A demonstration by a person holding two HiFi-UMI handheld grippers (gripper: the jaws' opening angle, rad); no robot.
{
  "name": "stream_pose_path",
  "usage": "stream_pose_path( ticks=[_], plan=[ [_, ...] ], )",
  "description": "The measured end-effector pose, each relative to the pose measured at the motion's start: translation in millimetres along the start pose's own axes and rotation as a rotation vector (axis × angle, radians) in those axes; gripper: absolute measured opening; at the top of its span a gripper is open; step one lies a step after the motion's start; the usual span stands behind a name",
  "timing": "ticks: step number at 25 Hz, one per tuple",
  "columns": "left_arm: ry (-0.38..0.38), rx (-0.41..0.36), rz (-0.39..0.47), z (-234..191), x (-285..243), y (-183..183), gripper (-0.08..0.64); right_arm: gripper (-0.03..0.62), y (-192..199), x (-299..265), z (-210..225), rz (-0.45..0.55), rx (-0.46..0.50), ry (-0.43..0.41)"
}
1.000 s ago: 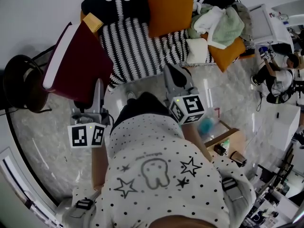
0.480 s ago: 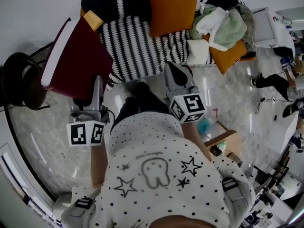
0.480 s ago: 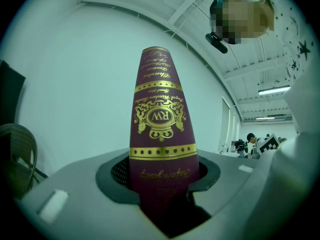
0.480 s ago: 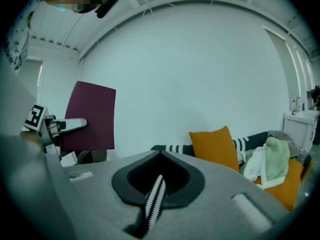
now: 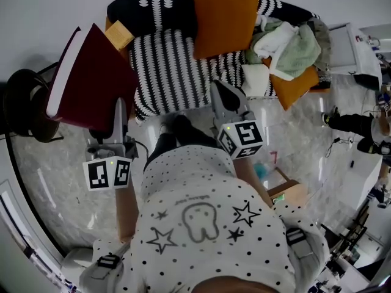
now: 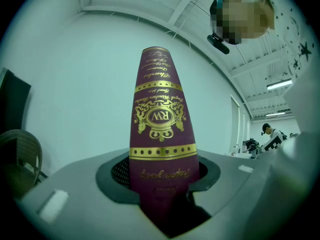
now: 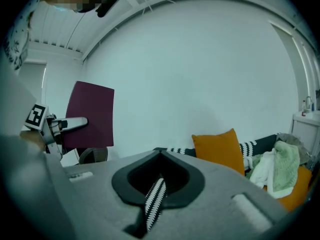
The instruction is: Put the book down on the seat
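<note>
A thick maroon book [image 5: 88,81] with gold print on its spine [image 6: 161,134] stands upright in my left gripper [image 5: 116,107], whose jaws are shut on its lower edge [image 6: 162,196]. It hangs over the floor, left of the sofa's striped seat [image 5: 171,66]. My right gripper [image 5: 227,99] points at the seat's front edge with its jaws together and nothing held; through the thin slit between them [image 7: 155,194] the striped cover shows. The right gripper view also catches the book [image 7: 92,115] and left gripper [image 7: 65,125] at its left.
On the sofa lie an orange cushion [image 5: 225,14], a clothes pile [image 5: 287,38], a white pillow [image 5: 256,79], a second orange cushion [image 5: 293,81] and a small tan box [image 5: 119,34]. A dark chair [image 5: 24,105] stands left. A cardboard box [image 5: 287,191] sits on the marble floor.
The sofa has drawn nearer to both grippers. The book and left gripper have shifted slightly left in the head view. The grip on the book is unchanged.
</note>
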State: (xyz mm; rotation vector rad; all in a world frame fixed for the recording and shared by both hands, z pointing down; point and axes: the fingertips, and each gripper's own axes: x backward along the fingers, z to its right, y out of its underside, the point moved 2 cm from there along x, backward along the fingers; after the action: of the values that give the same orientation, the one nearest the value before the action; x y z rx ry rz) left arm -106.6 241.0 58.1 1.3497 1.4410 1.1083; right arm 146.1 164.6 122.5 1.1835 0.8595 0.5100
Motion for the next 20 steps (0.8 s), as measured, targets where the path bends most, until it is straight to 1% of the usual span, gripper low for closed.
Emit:
stream_pose_path(
  ticks=[11,15,20],
  plan=[
    [-0.060,-0.025,0.073,22,-39,-4,0.227,0.000,-9,-18,53,0.012,0.016,-0.025],
    [-0.073,-0.015,0.077,31,-49,0,0.227,0.000,-10,-23,68,0.001,0.020,-0.039],
    [-0.082,-0.019,0.072,37,-56,2,0.227,0.000,-9,-30,73,-0.008,0.019,-0.066]
  ],
)
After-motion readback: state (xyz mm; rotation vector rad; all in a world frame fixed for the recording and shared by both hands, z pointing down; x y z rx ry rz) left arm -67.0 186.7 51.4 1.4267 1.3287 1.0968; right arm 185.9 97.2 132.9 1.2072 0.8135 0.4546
